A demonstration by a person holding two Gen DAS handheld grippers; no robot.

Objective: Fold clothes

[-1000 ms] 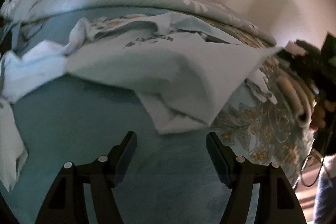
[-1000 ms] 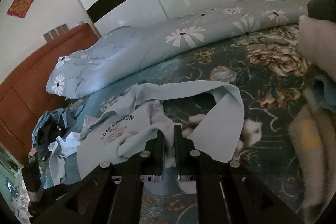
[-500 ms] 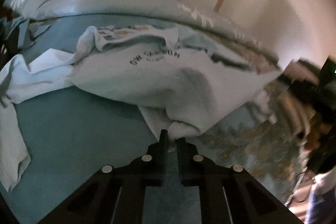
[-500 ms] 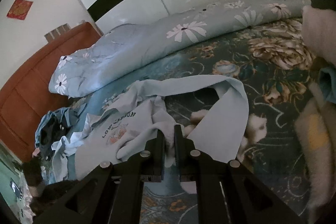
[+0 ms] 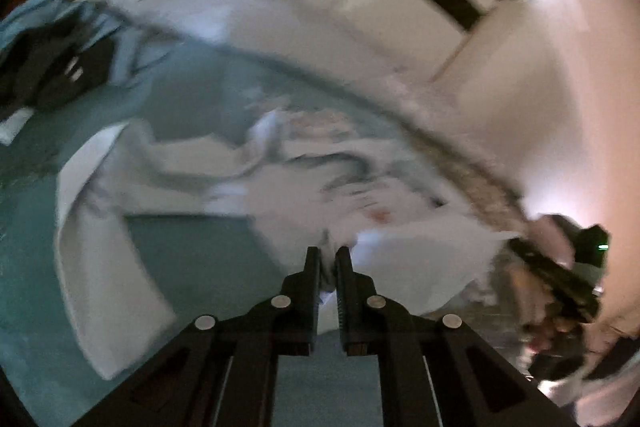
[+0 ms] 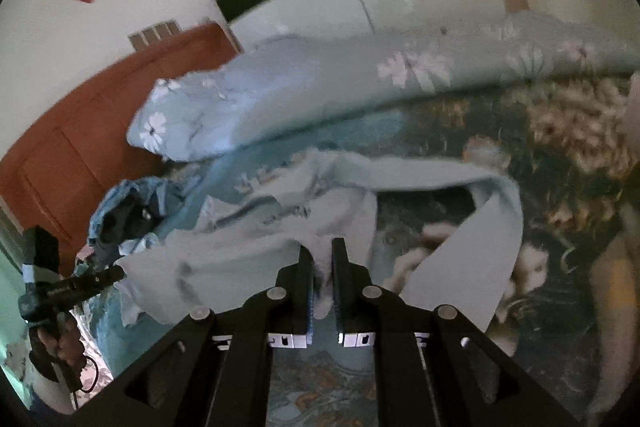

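**Both grippers now pinch the pale blue garment**

The bed [image 6: 500, 367], with its dark floral cover, fills the ground ahead of and beneath both pairs of jaws. Beyond the right jaws, along the far side, lies the rolled daisy-print quilt [image 6: 360, 95], with the wooden headboard [image 6: 80, 131] off to their left.

The pale blue garment [image 6: 240, 259] lies crumpled on the bed straight ahead of both pairs of jaws, not folded. From the right jaws, one sleeve [image 6: 496, 235] loops out to the right and back toward the camera. From the left jaws, another sleeve [image 5: 96, 267] trails off to the left, lying flat on the cover. A heap of darker clothes [image 6: 128, 219] sits far to the left of the right jaws, near the headboard.

The change is at the left gripper [image 5: 328, 259]: a second ago its jaws stood wide above the cloth's near edge; half a second ago they had closed, and now they are narrow with a fold of garment between them. The right gripper [image 6: 320, 259] has kept its narrow pinch on the cloth throughout. Both views are smeared with motion and tilted compared with before.

With two holds on the garment, it can probably be lifted, shaken out or spread flat for folding.
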